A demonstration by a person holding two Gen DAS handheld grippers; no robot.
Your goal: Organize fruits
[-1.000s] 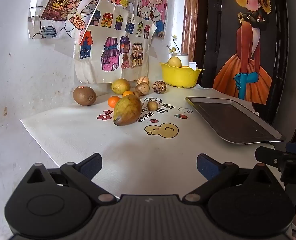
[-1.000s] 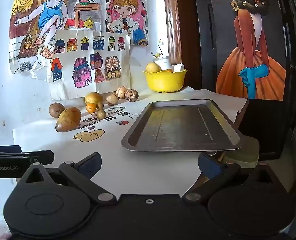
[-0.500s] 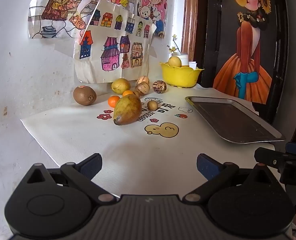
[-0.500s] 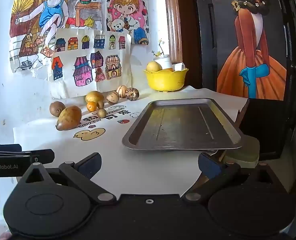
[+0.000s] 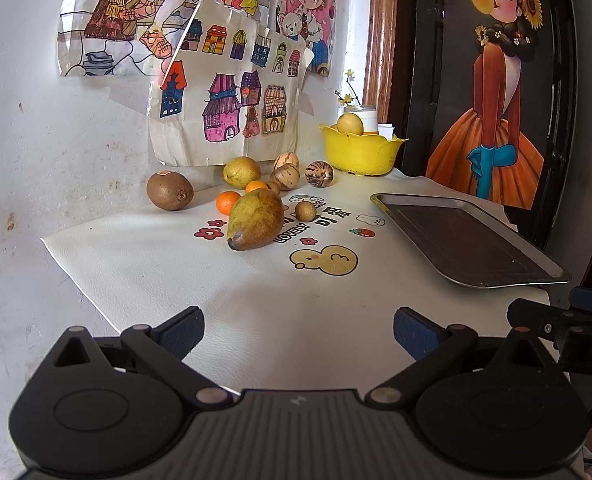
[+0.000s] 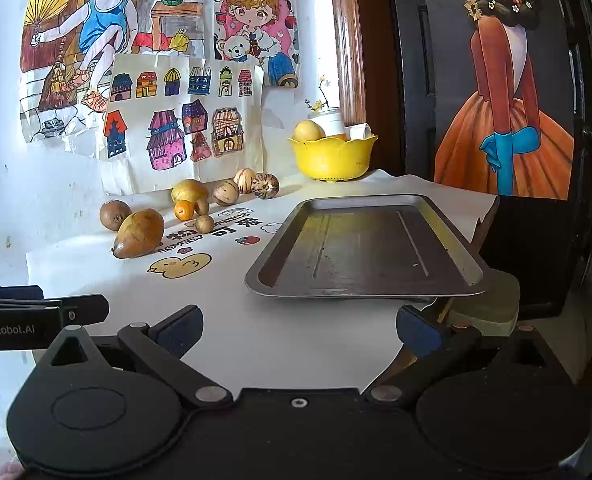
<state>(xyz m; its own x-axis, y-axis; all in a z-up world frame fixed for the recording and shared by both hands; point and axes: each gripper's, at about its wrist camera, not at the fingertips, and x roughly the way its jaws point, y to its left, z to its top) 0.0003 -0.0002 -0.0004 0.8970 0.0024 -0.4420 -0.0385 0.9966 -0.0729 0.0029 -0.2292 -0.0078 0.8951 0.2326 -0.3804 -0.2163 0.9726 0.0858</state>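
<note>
Near the wall at the back of the white surface [image 5: 224, 300], the fruits cluster: a mango [image 5: 255, 219], a kiwi [image 5: 170, 191], small oranges [image 5: 227, 202] and striped round ones. A yellow bowl [image 5: 360, 152] holds another fruit. Right of them lies a bare metal tray [image 6: 372, 244]. Both the left gripper [image 5: 298, 330] and right gripper [image 6: 298, 330] hover spread wide, holding nothing.
</note>
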